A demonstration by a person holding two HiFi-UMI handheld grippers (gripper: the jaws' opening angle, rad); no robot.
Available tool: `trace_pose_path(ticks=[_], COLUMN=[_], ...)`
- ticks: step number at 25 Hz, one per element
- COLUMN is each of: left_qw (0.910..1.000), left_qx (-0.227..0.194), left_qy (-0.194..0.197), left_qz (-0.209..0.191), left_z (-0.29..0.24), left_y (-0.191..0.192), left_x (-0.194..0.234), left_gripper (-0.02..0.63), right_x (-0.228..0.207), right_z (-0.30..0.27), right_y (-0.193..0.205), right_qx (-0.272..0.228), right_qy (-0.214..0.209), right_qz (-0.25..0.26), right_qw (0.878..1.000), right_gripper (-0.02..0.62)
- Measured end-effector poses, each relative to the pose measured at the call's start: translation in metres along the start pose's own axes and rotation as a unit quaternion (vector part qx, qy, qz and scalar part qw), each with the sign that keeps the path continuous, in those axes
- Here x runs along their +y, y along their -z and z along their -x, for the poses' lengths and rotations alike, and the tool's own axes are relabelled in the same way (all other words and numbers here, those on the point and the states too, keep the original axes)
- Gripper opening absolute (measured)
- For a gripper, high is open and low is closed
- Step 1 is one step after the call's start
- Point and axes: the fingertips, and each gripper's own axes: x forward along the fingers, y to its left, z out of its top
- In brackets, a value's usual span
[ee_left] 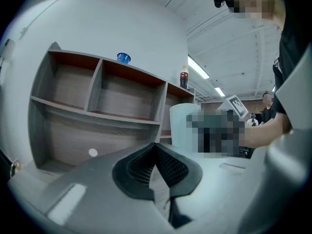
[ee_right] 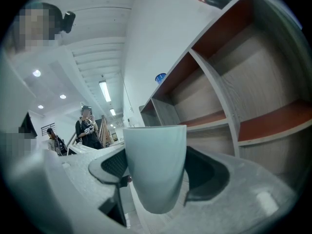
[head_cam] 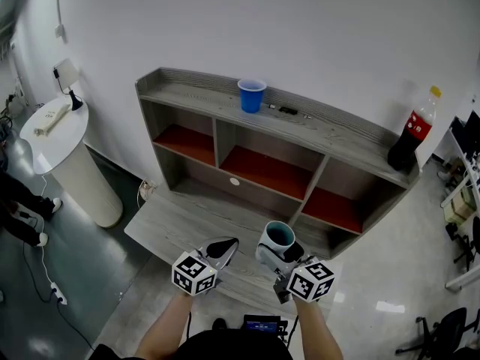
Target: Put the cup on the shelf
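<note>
Cup (head_cam: 280, 235), pale teal, upright, clamped between the jaws of the right gripper (head_cam: 276, 255), over the low front board of the shelf (head_cam: 315, 131). Left gripper (head_cam: 223, 247) just beside it, jaws pressed together, nothing between. Shelf top: 1 blue cup (head_cam: 251, 95), 1 cola bottle (head_cam: 411, 137).
</note>
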Motion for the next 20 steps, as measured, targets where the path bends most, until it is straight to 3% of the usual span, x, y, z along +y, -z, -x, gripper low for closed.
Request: trace_pose_path(ticks=[16, 20], left_qw=[0.9995, 0.9999], left_qx=[-0.006, 0.000], left_qy=[0.018, 0.009], left_qz=[0.023, 0.008], left_z=[-0.018, -0.023], left_y=[-0.006, -0.011], left_x=[-0.016, -0.020], left_gripper=[-0.011, -0.011], right_x=[-0.012, -0.011], right_z=[0.007, 0.009], right_y=[-0.004, -0.013], right_qx=[0.012, 0.019], right_qy=[-0.016, -0.035], right_qz=[0.009, 0.031], right_qw=[1.000, 0.999], right_gripper=[0.360, 0.360])
